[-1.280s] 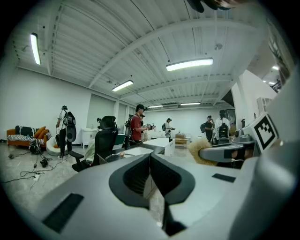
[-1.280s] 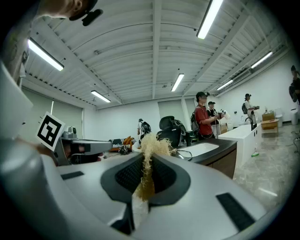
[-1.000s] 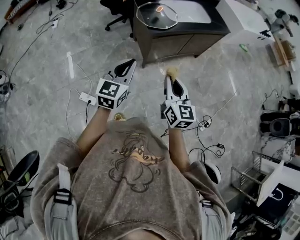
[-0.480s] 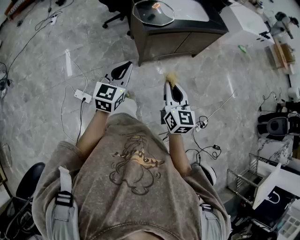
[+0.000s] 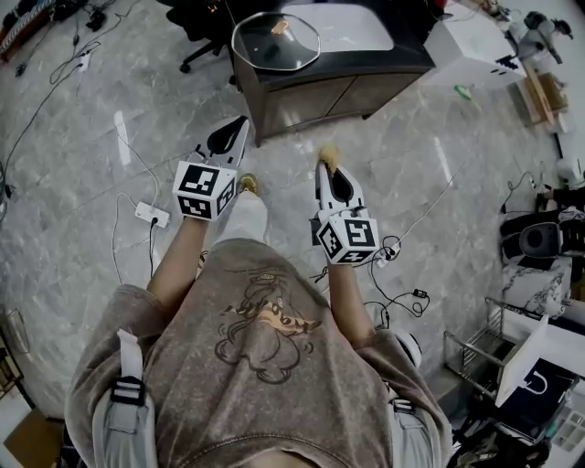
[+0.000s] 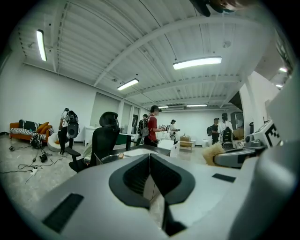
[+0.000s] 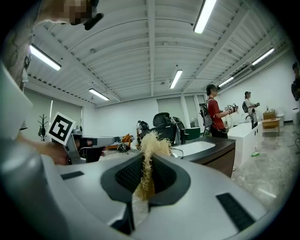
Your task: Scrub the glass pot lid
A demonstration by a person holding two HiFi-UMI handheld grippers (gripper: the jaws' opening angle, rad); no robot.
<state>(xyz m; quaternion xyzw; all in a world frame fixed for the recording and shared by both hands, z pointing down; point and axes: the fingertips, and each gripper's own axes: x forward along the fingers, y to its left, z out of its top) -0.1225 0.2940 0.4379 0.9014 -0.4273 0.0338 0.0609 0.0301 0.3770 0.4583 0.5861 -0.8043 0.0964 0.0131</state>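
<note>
Glass pot lid [image 5: 275,41] lies flat on the dark bench [image 5: 413,53], at its left end beside the white sink [image 5: 352,26], well apart from both grippers. The person [image 5: 265,366] stands on the marble floor [image 5: 91,183] short of the bench, with both grippers pointing roughly level toward it. The left gripper [image 5: 243,122] has its fingers [image 6: 133,176] pressed together with nothing between them. The right gripper [image 5: 322,166] has its fingers [image 7: 164,176] clamped on a straw-coloured fibre scrubber [image 7: 149,143], whose tuft sticks out past the tips.

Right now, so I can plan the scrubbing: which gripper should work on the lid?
Likely the right gripper: its jaws grip the scrubber. The left gripper is shut and empty, better for steadying the lid.
</note>
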